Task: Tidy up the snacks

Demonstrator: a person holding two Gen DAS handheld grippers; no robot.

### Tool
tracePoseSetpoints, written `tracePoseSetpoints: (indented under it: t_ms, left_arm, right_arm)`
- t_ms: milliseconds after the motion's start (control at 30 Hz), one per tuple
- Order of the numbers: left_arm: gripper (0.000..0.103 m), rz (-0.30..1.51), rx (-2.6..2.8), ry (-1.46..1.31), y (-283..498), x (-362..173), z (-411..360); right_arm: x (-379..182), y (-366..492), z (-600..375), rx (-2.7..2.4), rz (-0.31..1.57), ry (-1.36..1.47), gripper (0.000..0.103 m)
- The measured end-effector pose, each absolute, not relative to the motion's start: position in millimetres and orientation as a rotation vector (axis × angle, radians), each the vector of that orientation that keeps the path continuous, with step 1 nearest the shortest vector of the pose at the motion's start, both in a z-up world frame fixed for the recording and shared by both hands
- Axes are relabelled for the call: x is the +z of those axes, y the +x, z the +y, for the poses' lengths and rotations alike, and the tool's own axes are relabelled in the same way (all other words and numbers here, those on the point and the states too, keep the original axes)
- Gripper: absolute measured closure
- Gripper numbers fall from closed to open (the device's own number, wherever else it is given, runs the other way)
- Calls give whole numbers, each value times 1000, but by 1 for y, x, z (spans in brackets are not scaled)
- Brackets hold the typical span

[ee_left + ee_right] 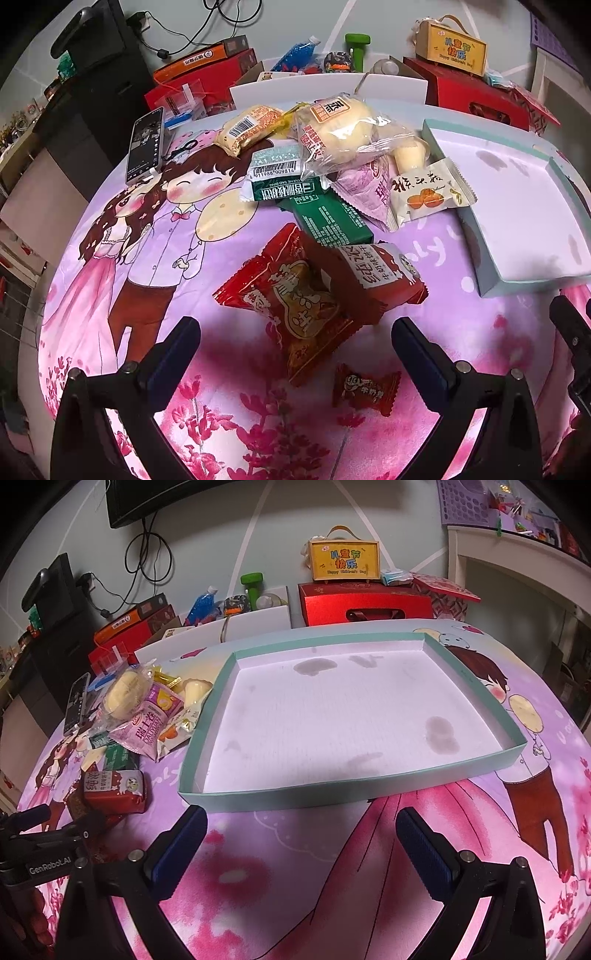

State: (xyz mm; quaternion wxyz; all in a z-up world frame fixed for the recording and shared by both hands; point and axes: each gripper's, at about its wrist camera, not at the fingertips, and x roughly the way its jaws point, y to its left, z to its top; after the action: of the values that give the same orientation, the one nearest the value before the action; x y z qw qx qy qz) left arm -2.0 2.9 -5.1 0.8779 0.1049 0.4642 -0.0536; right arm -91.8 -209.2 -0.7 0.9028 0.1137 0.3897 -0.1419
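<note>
A pile of snack packets lies on the pink cartoon cloth in the left wrist view. Nearest is a red packet (295, 299), with a red-and-white milk packet (380, 273) beside it and a small red candy (365, 387) in front. Behind them are a green box (332, 221), a white packet with orange fruit (428, 192), a purple packet (365, 184) and a clear bag of yellow buns (343, 125). My left gripper (295, 332) hangs open just above the red packet. My right gripper (301, 823) is open in front of the empty teal-rimmed tray (295, 797), with nothing between its fingers.
A phone (146, 147) lies left of the pile. Red boxes (365, 602), a yellow gift box (343, 559), a blue bottle (201, 603) and a green dumbbell (253, 585) crowd the back by the wall. The tray (476, 236) sits right of the snacks.
</note>
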Motion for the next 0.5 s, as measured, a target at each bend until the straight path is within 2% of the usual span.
tracePoseSetpoints:
  t_ms: [167,500]
  left_arm:
    - [0,898,-101,226,-4,-1,3]
    - [0,947,-120,209,-3,0,3]
  right_arm:
    - [-1,-90,-209,-293,807,231,0]
    - [-6,-83,-209,-294,832,222,0]
